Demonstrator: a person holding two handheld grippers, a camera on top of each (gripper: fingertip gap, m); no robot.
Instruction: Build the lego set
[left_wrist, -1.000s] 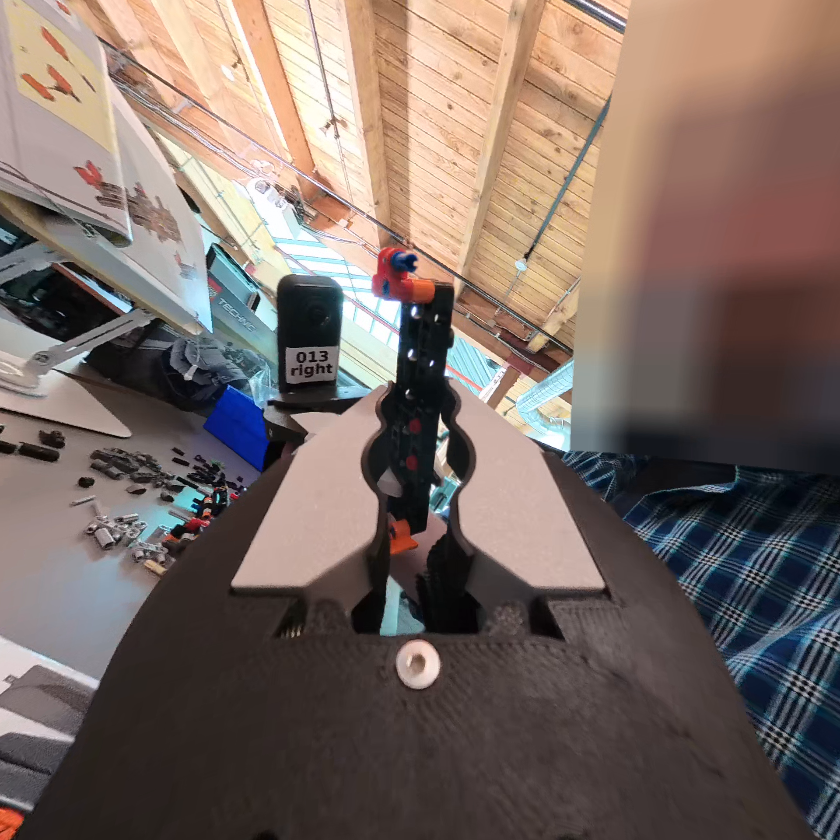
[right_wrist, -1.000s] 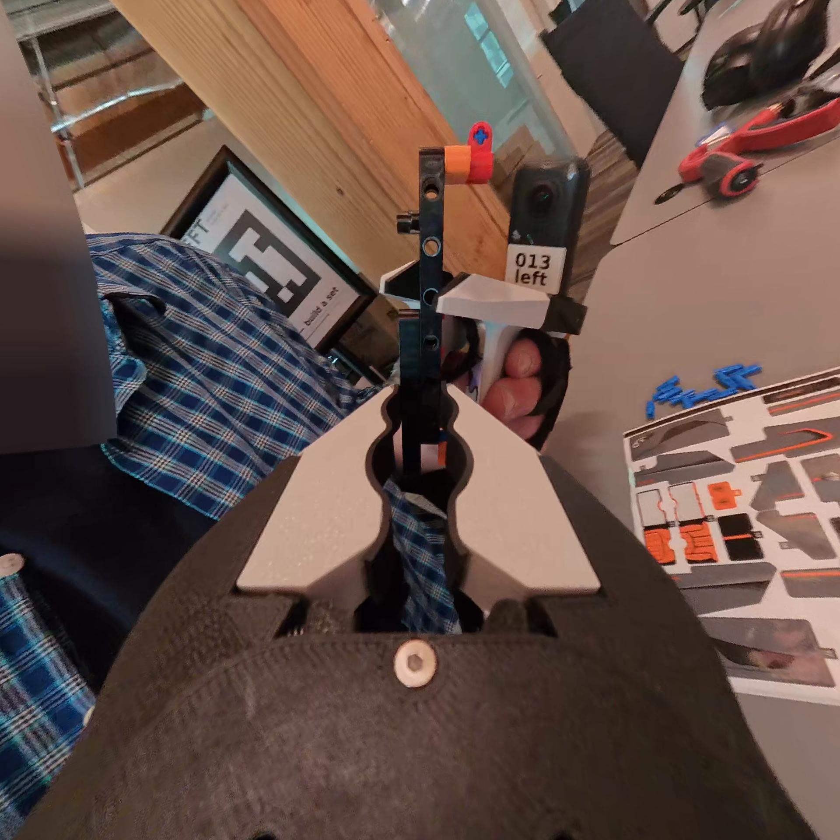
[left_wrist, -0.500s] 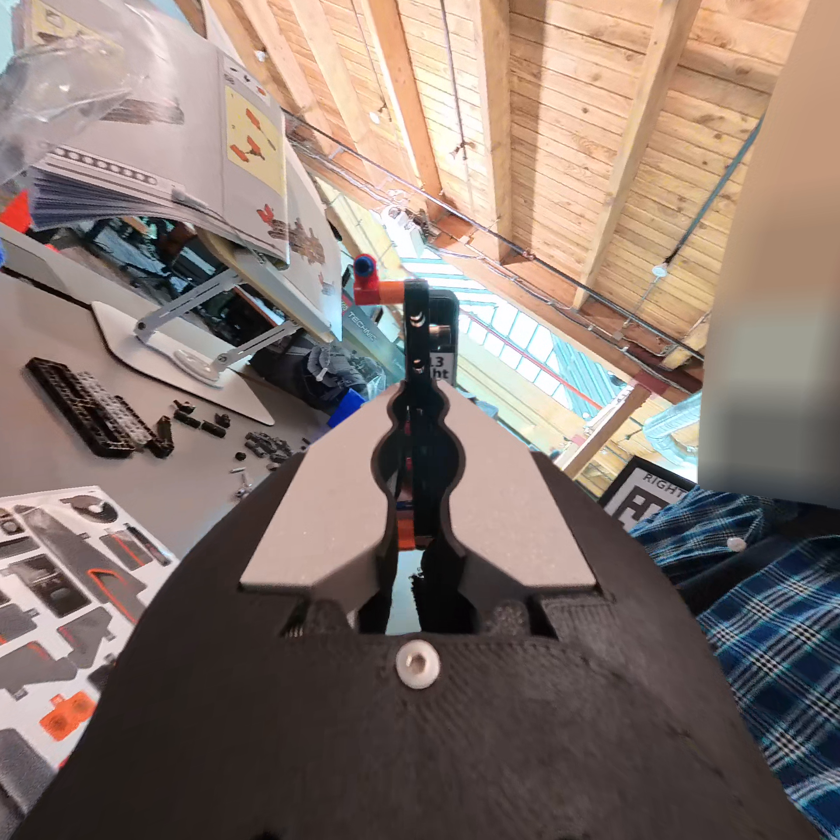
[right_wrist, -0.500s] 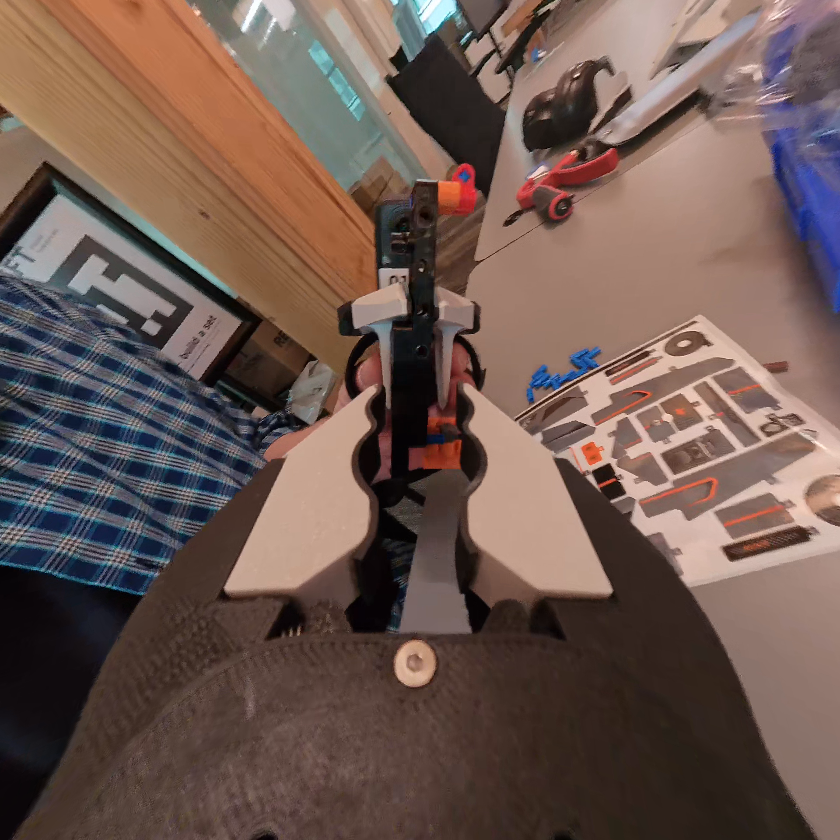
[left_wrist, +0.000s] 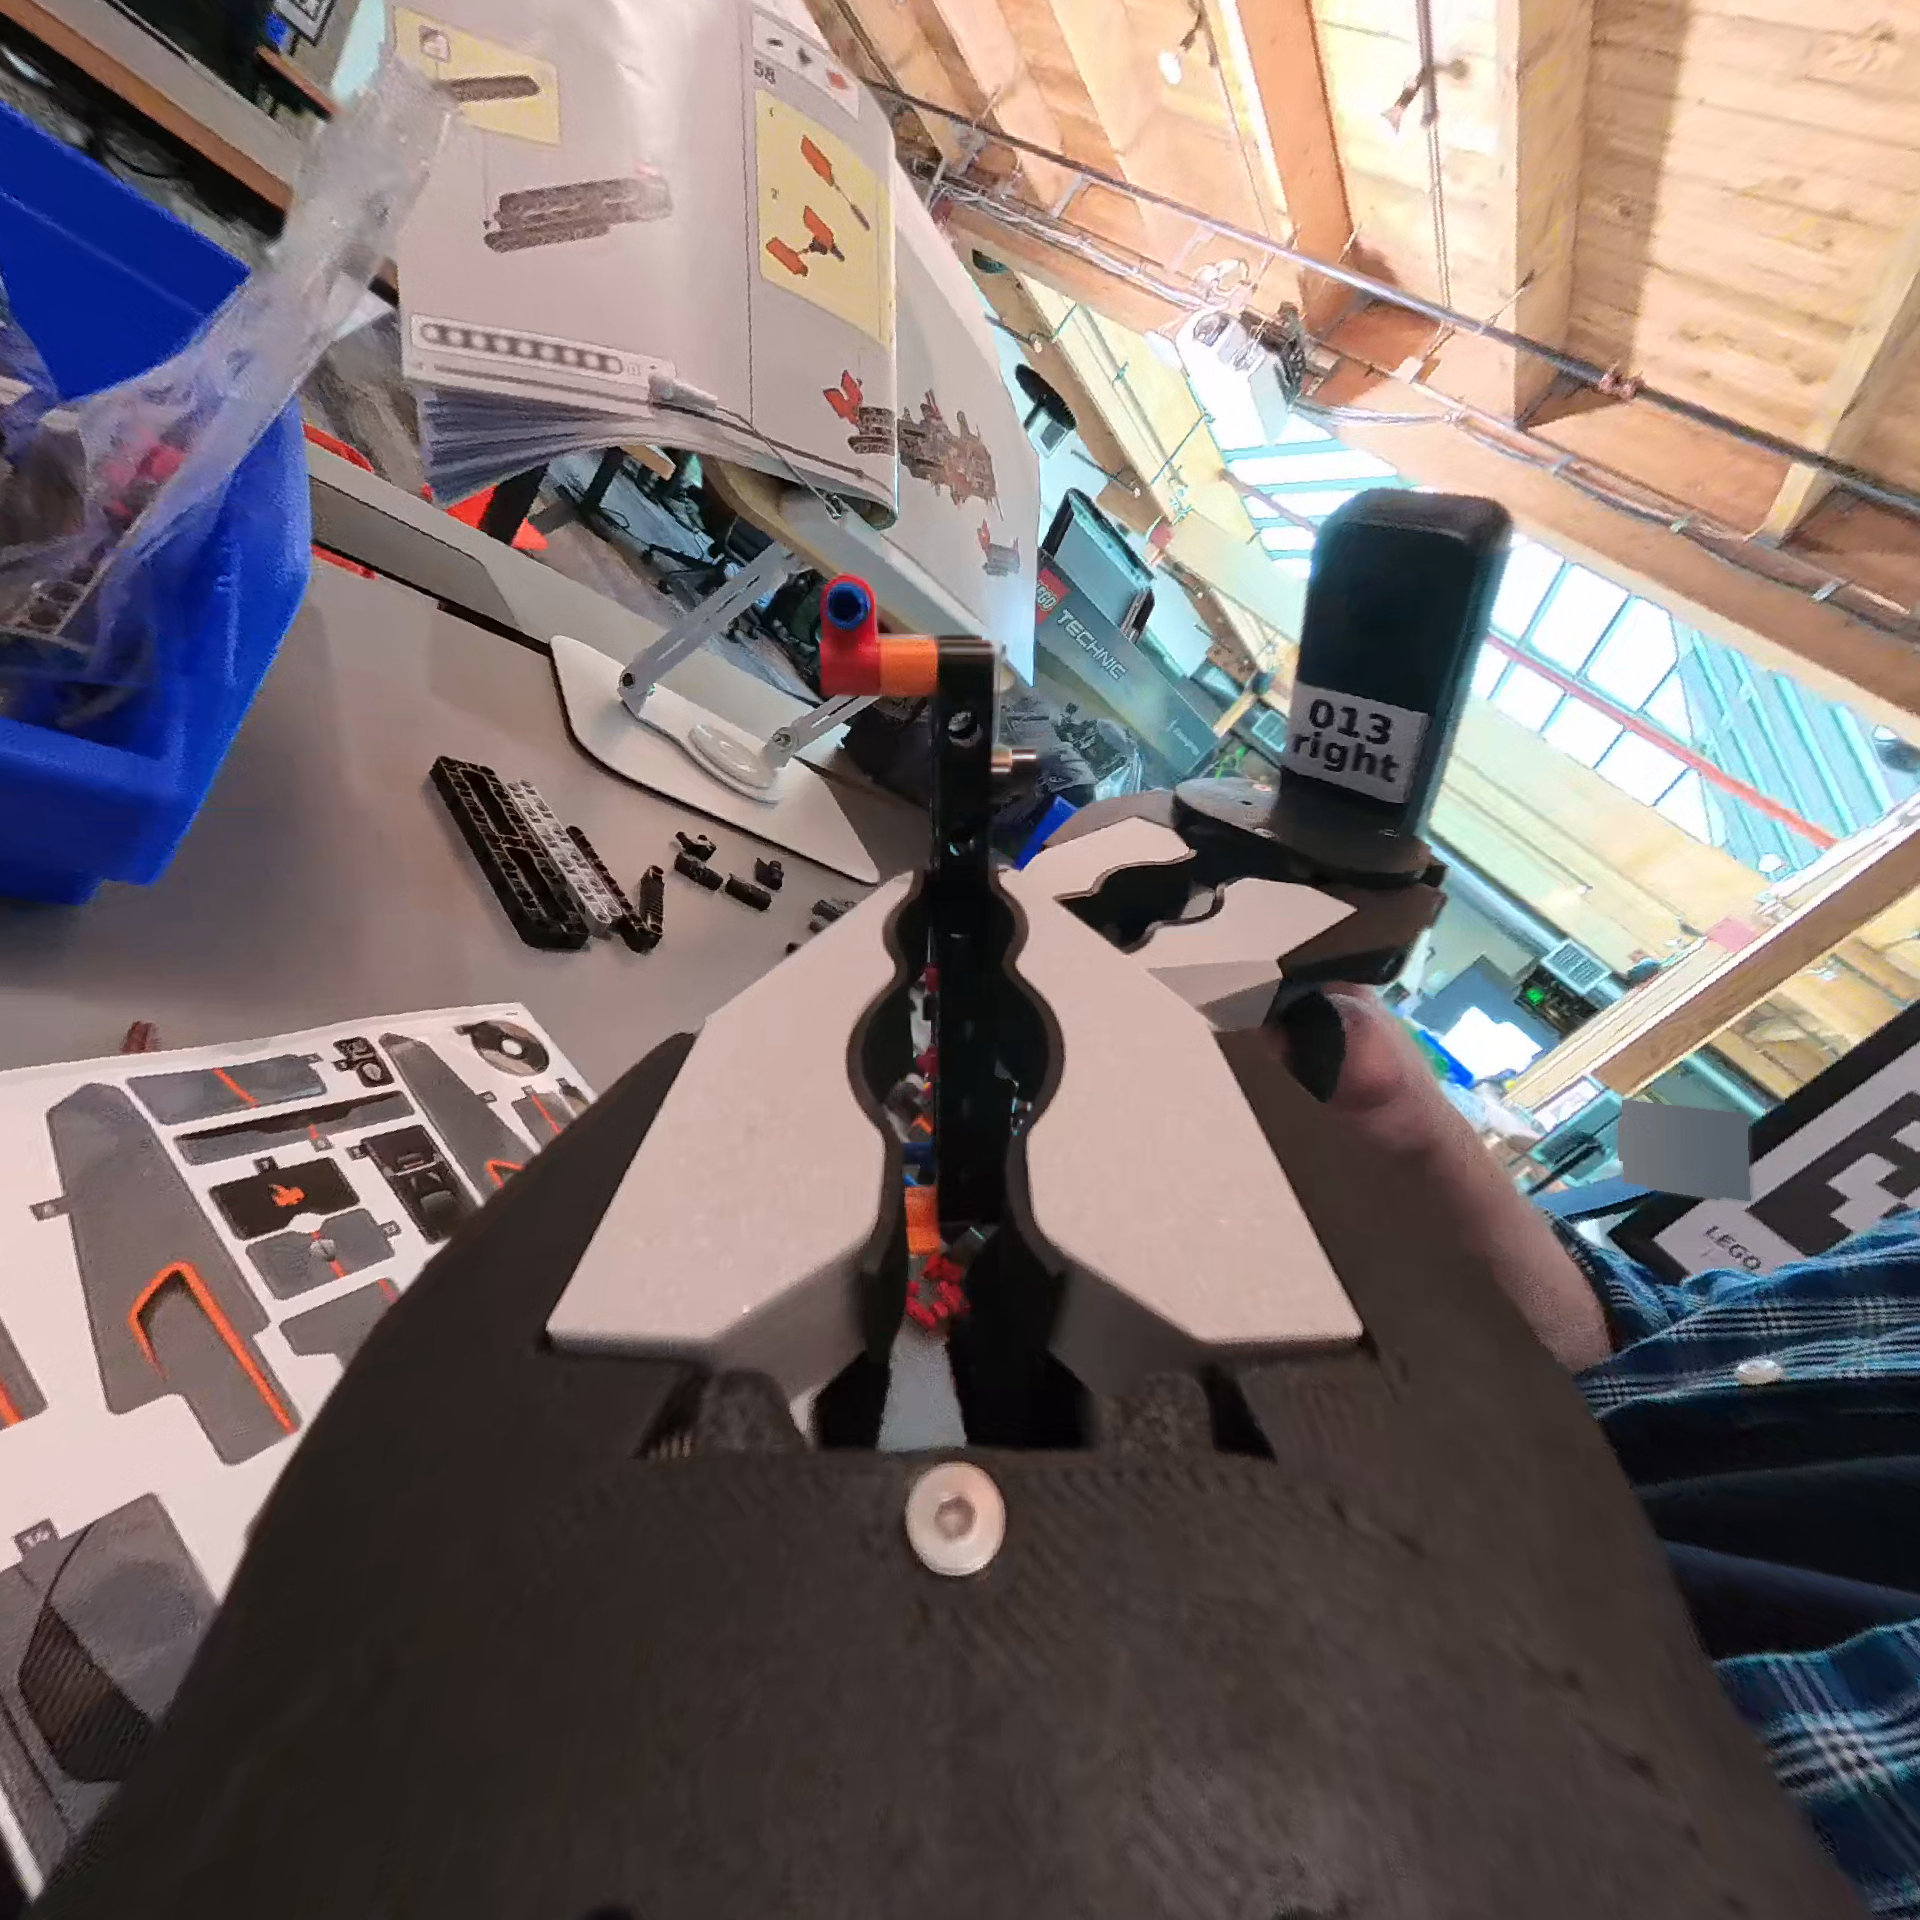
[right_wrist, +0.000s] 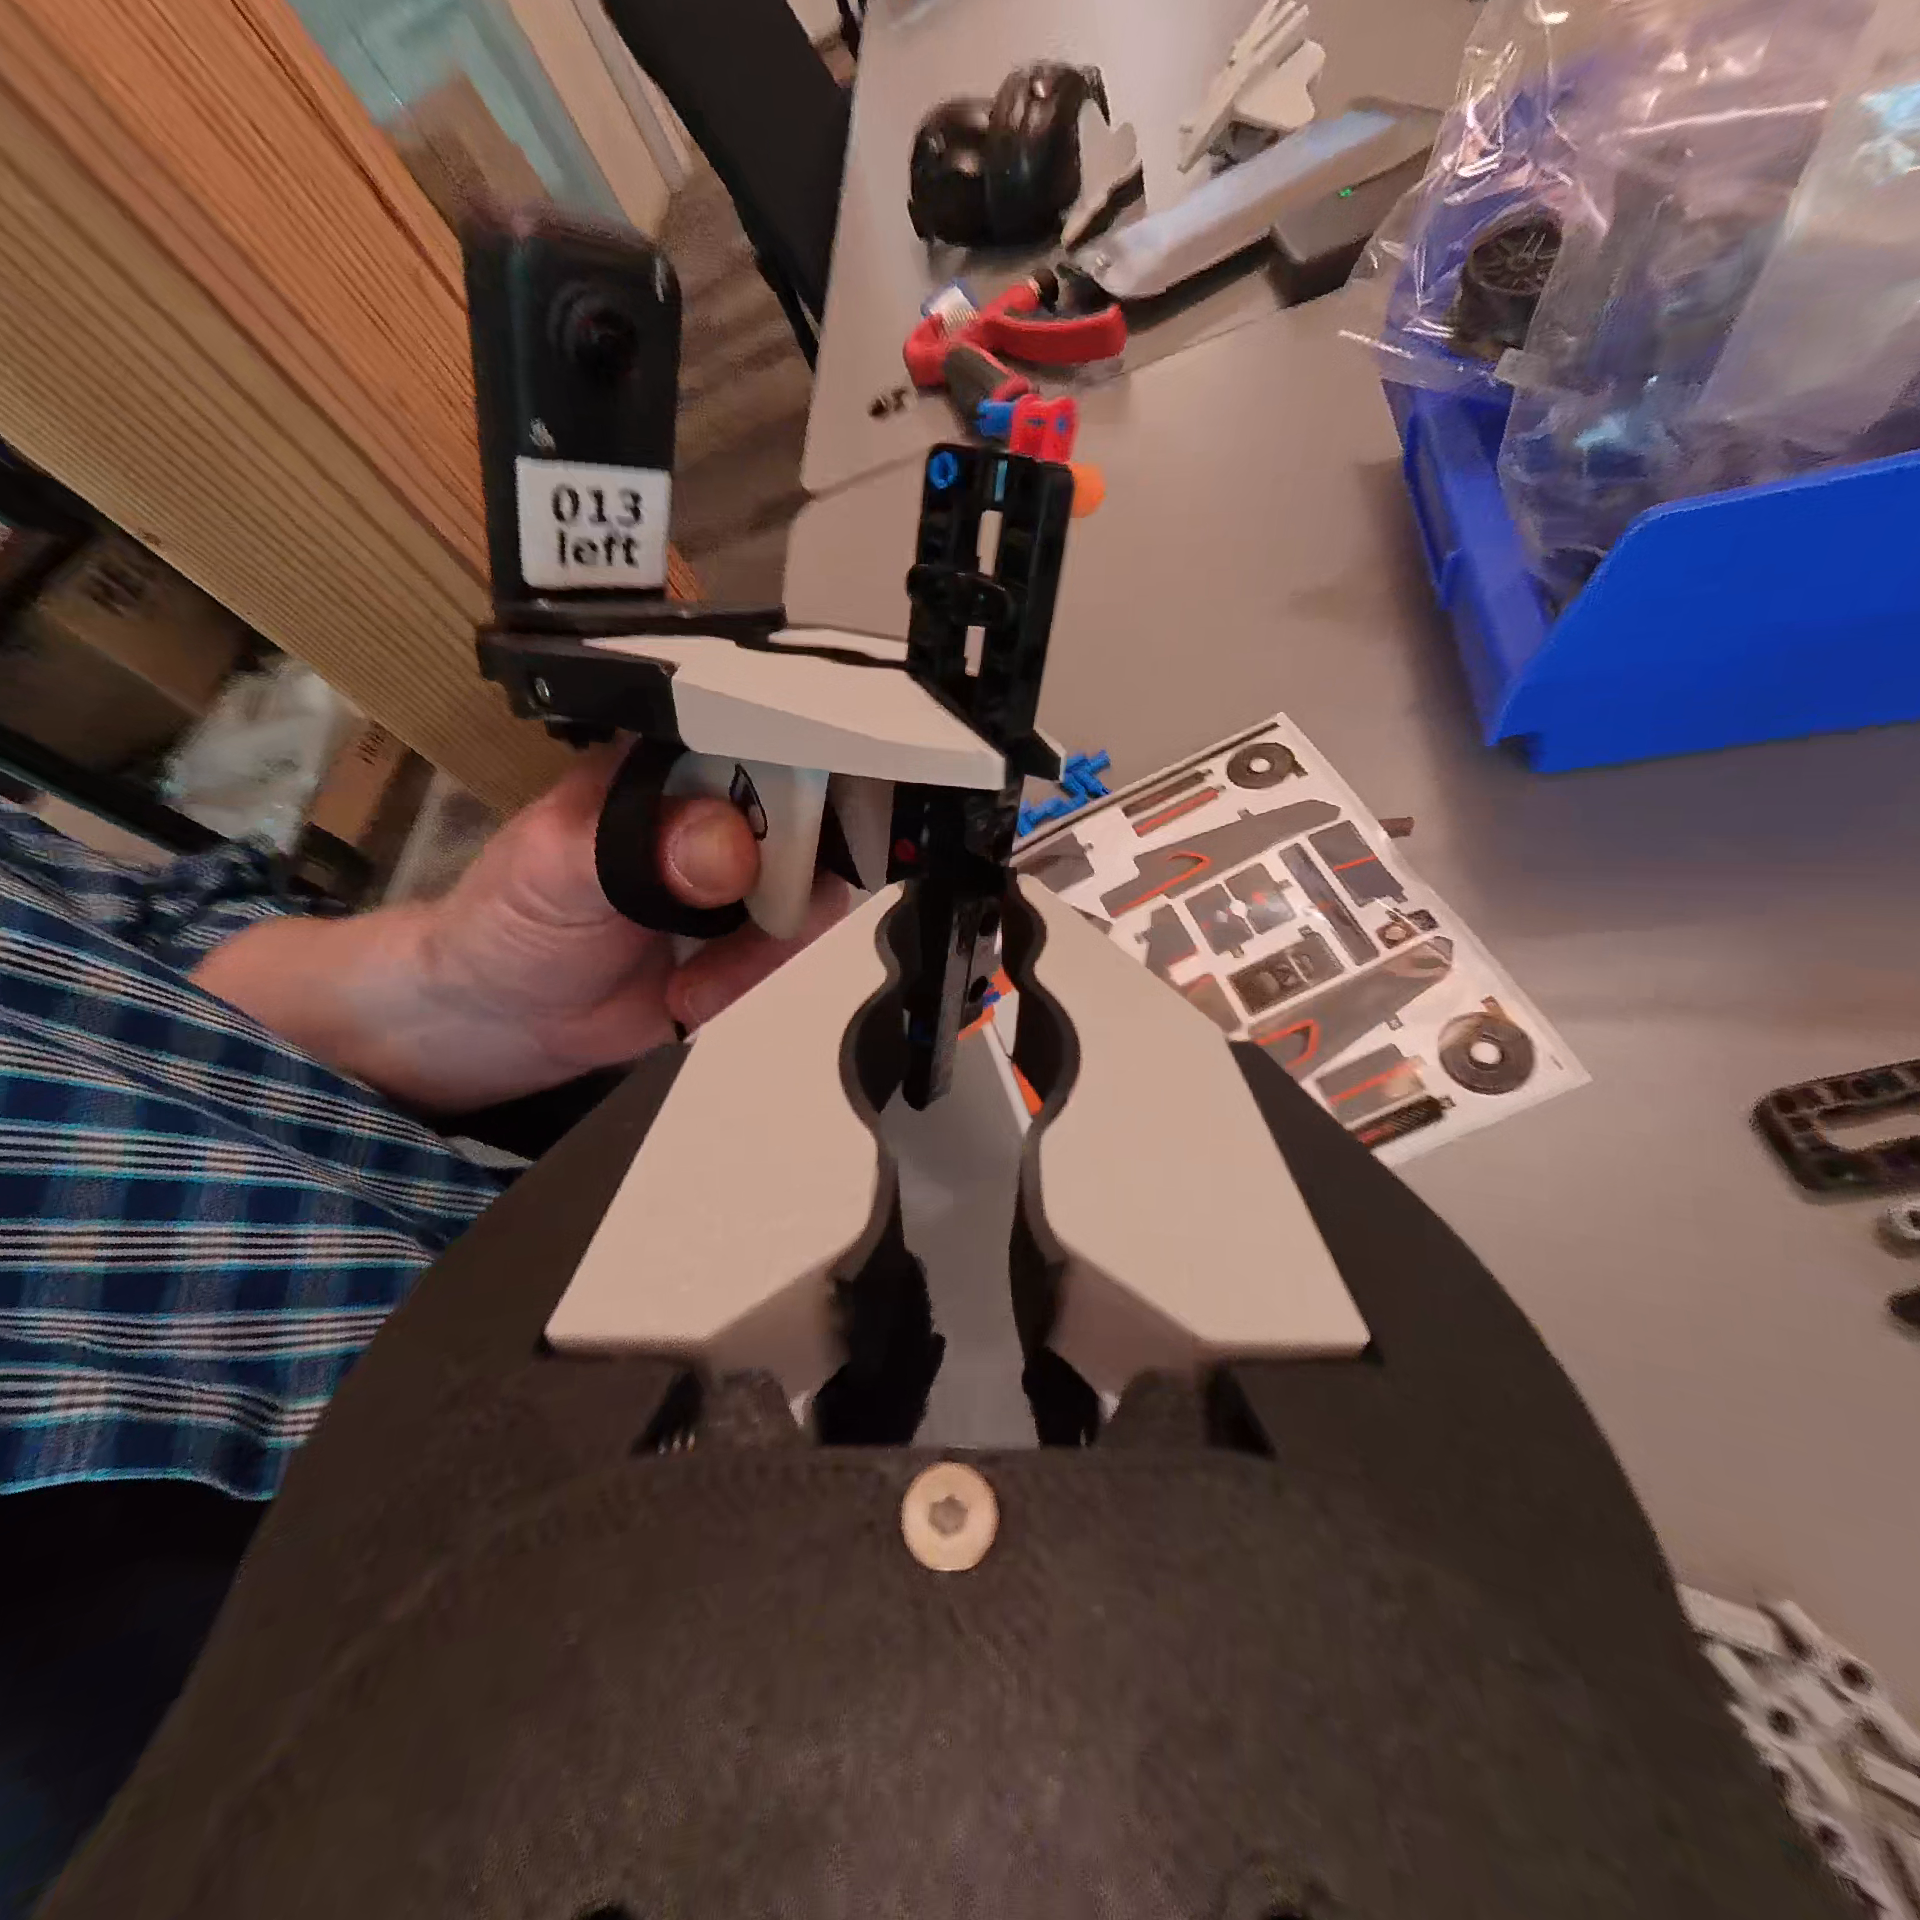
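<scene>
Both wrists had swung round since the frame a second earlier, so the ceiling gave way to the grey table (left_wrist: 343, 748) and the black beam assembly (left_wrist: 961, 935) now showed a different face.

The left gripper (left_wrist: 956, 914) had its fingers clamped on the assembly, held upright above the table with the red-and-orange connector (left_wrist: 873, 660) at its top. In the right wrist view the right gripper (right_wrist: 956, 914) also appeared closed on the assembly's lower end, just beside the left one.

I judged this a turning-over to check or regrip, not a fresh joint.

Below lay the sticker sheet (left_wrist: 208, 1174), loose black beams (left_wrist: 530, 852) and the instruction booklet (left_wrist: 665, 229).

Motion blur softened the right view, and the fingers hid the assembly's lower pins.
</scene>
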